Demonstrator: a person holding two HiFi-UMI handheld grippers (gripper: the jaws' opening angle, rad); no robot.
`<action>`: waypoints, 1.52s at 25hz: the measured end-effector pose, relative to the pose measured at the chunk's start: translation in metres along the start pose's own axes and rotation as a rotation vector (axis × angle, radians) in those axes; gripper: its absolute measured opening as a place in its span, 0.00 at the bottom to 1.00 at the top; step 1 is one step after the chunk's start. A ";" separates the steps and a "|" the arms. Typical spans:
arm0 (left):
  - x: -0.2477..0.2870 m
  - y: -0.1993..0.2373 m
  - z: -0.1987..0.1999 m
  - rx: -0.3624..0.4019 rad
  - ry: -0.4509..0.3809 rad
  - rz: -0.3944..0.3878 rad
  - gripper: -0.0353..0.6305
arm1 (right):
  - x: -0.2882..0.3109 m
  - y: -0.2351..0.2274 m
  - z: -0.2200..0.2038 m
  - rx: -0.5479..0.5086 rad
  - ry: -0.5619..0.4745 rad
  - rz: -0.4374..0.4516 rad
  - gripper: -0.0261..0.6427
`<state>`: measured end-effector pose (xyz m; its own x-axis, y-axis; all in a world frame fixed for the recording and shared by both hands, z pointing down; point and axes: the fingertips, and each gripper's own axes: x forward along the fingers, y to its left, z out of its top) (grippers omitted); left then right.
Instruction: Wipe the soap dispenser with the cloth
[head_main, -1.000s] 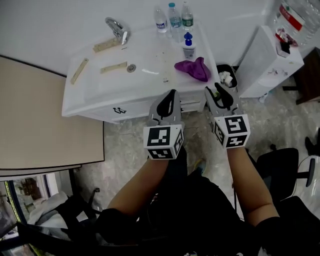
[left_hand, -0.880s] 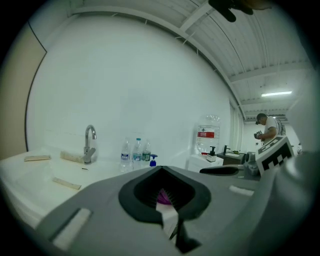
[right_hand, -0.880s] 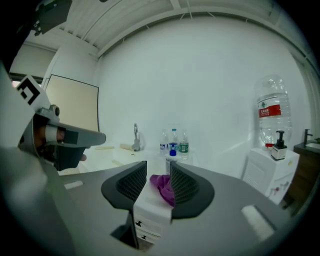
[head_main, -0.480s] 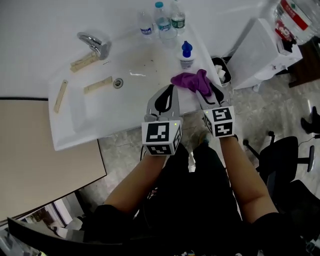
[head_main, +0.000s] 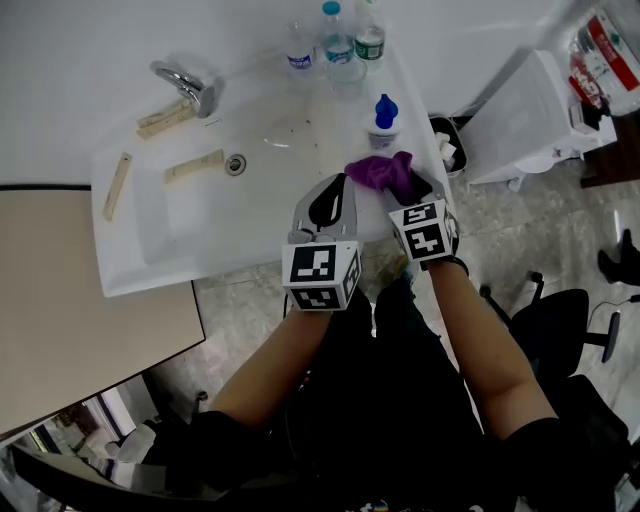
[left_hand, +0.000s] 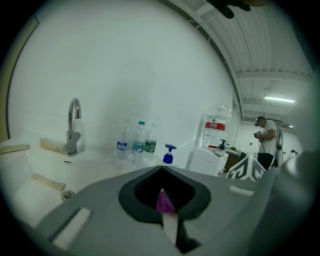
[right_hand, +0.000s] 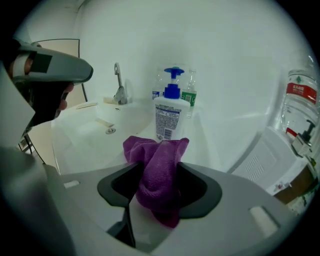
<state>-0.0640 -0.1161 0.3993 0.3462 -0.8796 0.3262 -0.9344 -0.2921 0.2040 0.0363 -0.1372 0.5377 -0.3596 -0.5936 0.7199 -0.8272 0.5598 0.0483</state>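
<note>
The soap dispenser (head_main: 383, 118), white with a blue pump, stands on the right rim of the white sink (head_main: 150, 255). It also shows in the right gripper view as the dispenser (right_hand: 170, 112), just beyond the cloth. The purple cloth (head_main: 378, 170) is bunched in front of it, near the sink's front right corner. My right gripper (head_main: 405, 187) is shut on the cloth (right_hand: 157, 175), which fills the space between the jaws. My left gripper (head_main: 338, 183) hovers shut over the sink's front edge, left of the cloth, holding nothing.
A faucet (head_main: 185, 85) and several water bottles (head_main: 330, 45) stand along the sink's back. Wooden strips (head_main: 195, 165) lie in the basin. A bin (head_main: 447, 150) and a water cooler (head_main: 540, 110) stand to the right, an office chair (head_main: 560, 330) nearer. A tan board (head_main: 60, 300) lies left.
My right gripper moved forward from the sink's front edge onto the purple cloth and took hold of it, bunching it up. The left gripper stayed beside it.
</note>
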 end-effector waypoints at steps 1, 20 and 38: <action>0.001 0.002 0.001 -0.002 0.000 0.005 0.05 | 0.004 0.000 -0.001 -0.011 0.015 -0.001 0.38; 0.001 0.019 0.009 0.002 0.009 0.013 0.05 | 0.006 -0.028 0.064 0.097 -0.104 -0.045 0.24; 0.013 0.009 0.025 0.017 0.006 0.021 0.05 | -0.068 -0.080 0.168 0.095 -0.395 -0.048 0.24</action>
<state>-0.0701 -0.1393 0.3821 0.3269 -0.8833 0.3361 -0.9427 -0.2798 0.1815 0.0547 -0.2387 0.3689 -0.4424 -0.8046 0.3962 -0.8766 0.4812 -0.0016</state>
